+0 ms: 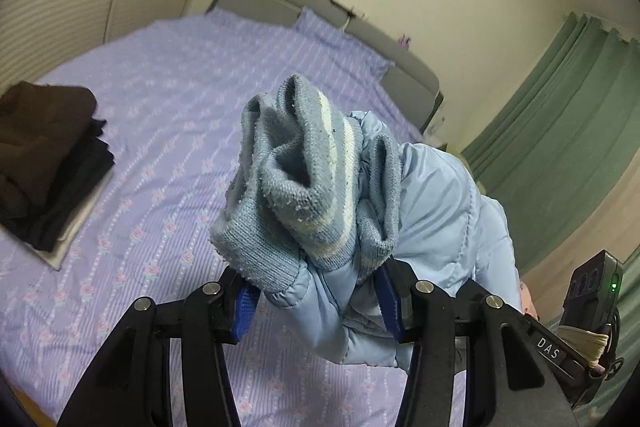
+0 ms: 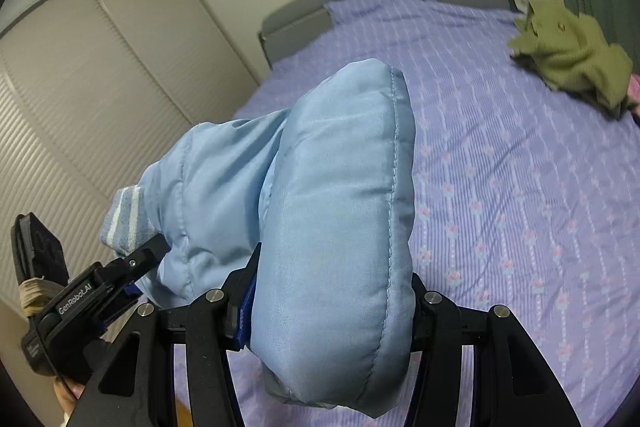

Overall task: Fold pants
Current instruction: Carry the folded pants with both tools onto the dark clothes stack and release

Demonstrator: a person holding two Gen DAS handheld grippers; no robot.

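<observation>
Light blue padded pants (image 1: 444, 203) with a ribbed, white-striped knit cuff (image 1: 304, 171) hang in the air above the bed. My left gripper (image 1: 316, 299) is shut on the cuffed end, with the knit bunched above its blue pads. My right gripper (image 2: 332, 311) is shut on a thick folded bundle of the same pants (image 2: 336, 211). The left gripper also shows in the right wrist view (image 2: 132, 267), at the lower left, close beside the right one. The pants hide both grippers' fingertips.
A bed with a lilac flowered sheet (image 1: 168, 131) lies below. A stack of folded dark clothes (image 1: 44, 155) sits at its left. An olive green garment (image 2: 568, 55) lies crumpled at the far right. A grey headboard (image 1: 320, 11), green curtains (image 1: 560, 115) and closet doors (image 2: 92, 99) surround the bed.
</observation>
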